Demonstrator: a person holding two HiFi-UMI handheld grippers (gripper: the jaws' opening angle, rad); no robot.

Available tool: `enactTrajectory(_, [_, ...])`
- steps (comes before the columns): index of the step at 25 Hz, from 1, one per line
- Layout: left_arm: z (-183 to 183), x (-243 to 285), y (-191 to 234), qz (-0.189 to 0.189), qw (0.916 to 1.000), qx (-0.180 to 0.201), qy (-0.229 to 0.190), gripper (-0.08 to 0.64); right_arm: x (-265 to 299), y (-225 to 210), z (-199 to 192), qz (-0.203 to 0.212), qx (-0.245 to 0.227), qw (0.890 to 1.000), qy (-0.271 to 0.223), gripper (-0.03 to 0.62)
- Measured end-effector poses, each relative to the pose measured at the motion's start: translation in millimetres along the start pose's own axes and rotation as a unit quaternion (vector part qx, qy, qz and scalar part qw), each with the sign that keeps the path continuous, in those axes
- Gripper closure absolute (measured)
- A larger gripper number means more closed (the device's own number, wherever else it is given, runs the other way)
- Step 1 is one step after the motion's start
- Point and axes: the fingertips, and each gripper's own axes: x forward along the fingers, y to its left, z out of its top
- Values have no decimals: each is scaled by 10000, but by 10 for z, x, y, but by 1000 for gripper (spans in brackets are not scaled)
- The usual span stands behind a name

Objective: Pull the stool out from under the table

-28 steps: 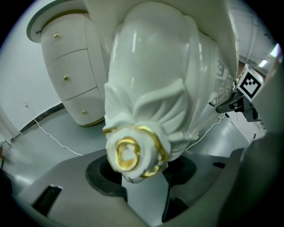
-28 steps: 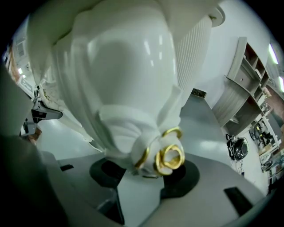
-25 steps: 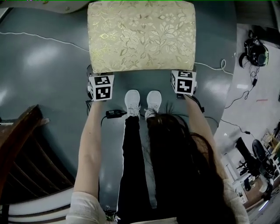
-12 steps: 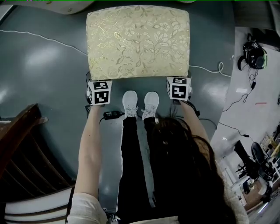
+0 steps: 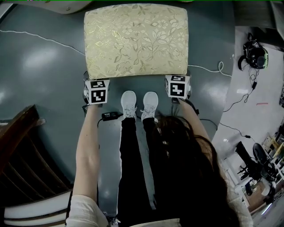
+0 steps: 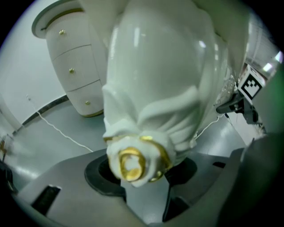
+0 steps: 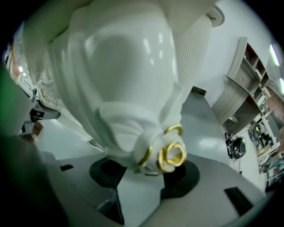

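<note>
The stool's gold floral cushion [image 5: 135, 42] fills the upper middle of the head view, on a grey floor. My left gripper [image 5: 96, 88] is at its near left corner and my right gripper [image 5: 177, 85] at its near right corner. In the left gripper view a white carved stool leg with a gold scroll foot [image 6: 133, 162] sits between the black pads [image 6: 104, 177], and my left gripper [image 6: 142, 175] is shut on it. In the right gripper view the other front leg [image 7: 164, 153] is clamped the same way by my right gripper [image 7: 146, 175].
The person's white shoes [image 5: 128, 103] stand just behind the stool. A black adapter [image 5: 108, 116] and a white cable [image 5: 40, 37] lie on the floor. Dark wooden furniture [image 5: 22, 150] is at lower left, headphones [image 5: 254, 53] at right. A white table edge [image 5: 71, 6] shows at the top, and a white drawer pedestal [image 6: 73, 75] beyond.
The whole head view has slid a little left. Both grippers stay at the same stool corners, and the stool keeps its place by the shoes.
</note>
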Motion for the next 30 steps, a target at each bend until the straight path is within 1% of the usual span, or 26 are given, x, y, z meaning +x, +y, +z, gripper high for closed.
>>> enactTrajectory(2, [-26,-17,12,11,9985,-547,-47,309,12,27,-55,-75,-148,9998,97,354])
enactTrajectory(3, [-30,-31,7,16,9970,-764,-89,299,6,37,-73,-76,-150,9998,104,330])
enactTrajectory(4, [-28,-46,-5,14,9962,-865,-119,291,-9,39,-80,-66,-73,9999,93,324])
enactTrajectory(7, [-38,-110,-20,-5,9971,-754,-103,276,-86,40,-90,-57,262,9996,101,321])
enactTrajectory(9, [-64,-179,-9,-5,9974,-721,-51,276,-152,37,-142,-66,365,9991,192,321])
enactTrajectory(12, [-47,-310,6,-60,9981,-616,22,276,-302,26,-178,-30,403,9987,295,321])
enactTrajectory(16, [20,-523,40,-116,9988,-413,215,276,-557,-34,-114,-43,298,9991,291,321])
enactTrajectory(20, [101,-853,52,-135,9984,-284,464,276,-926,-108,-9,-127,498,9978,410,321])
enactTrajectory(25, [404,-1294,36,-93,9975,-517,471,276,-1415,-218,322,-237,993,9943,301,321])
enactTrajectory(28, [647,-1645,-41,-107,9977,-552,389,276,-1814,-232,513,-216,921,9952,247,321])
enactTrajectory(30, [909,-1900,-59,-52,9967,-779,233,276,-2115,-263,697,-184,779,9965,229,321])
